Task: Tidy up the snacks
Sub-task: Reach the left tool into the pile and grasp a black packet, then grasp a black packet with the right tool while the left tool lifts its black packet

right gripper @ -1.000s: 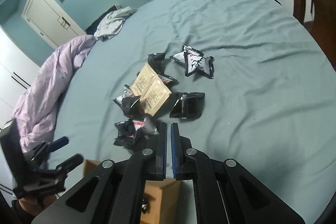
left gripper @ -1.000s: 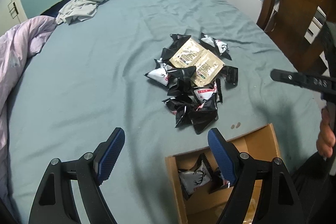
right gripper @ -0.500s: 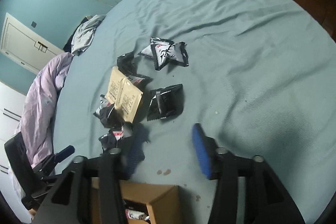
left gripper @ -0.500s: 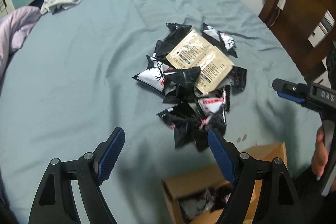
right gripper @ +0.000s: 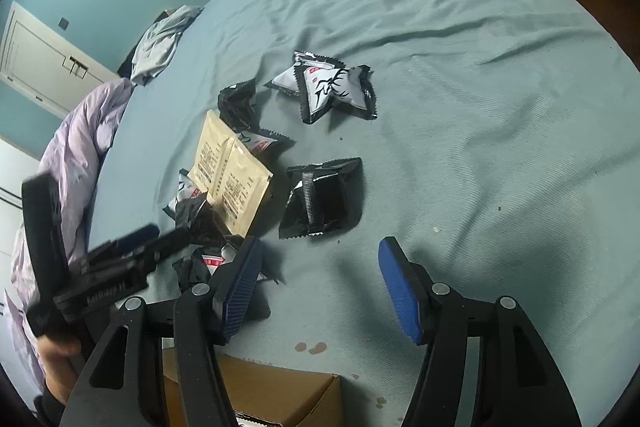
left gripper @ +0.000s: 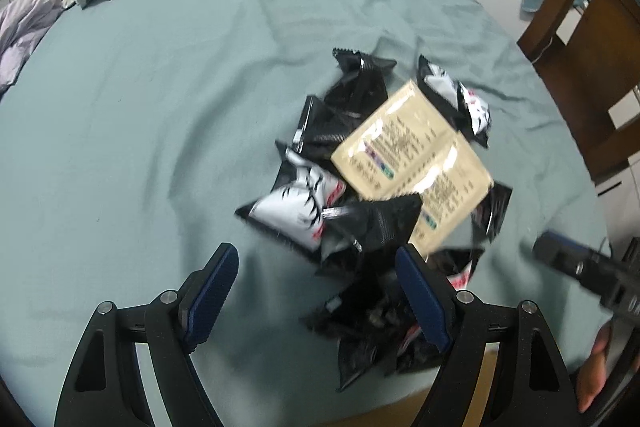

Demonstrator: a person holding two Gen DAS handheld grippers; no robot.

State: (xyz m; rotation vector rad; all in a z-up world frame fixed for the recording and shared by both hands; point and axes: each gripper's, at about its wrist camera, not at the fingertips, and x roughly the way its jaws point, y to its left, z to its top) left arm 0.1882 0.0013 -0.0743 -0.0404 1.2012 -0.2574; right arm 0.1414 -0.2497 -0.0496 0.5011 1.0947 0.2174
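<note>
Snack packets (left gripper: 372, 187) lie heaped on the teal bedsheet (left gripper: 152, 99), black and white pouches under a tan sachet (right gripper: 230, 175); one black packet (right gripper: 322, 197) sits apart, just ahead of the right gripper (right gripper: 320, 283). Both grippers are spread wide and empty, the left gripper (left gripper: 316, 291) hovering at the heap's near edge. The cardboard box (right gripper: 276, 399) waits below. Slick, overlapping wrappers could slip or come up in pairs.

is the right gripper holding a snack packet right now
No, the right gripper is open with only teal sheet between its fingers; the black packet lies beyond.
</note>
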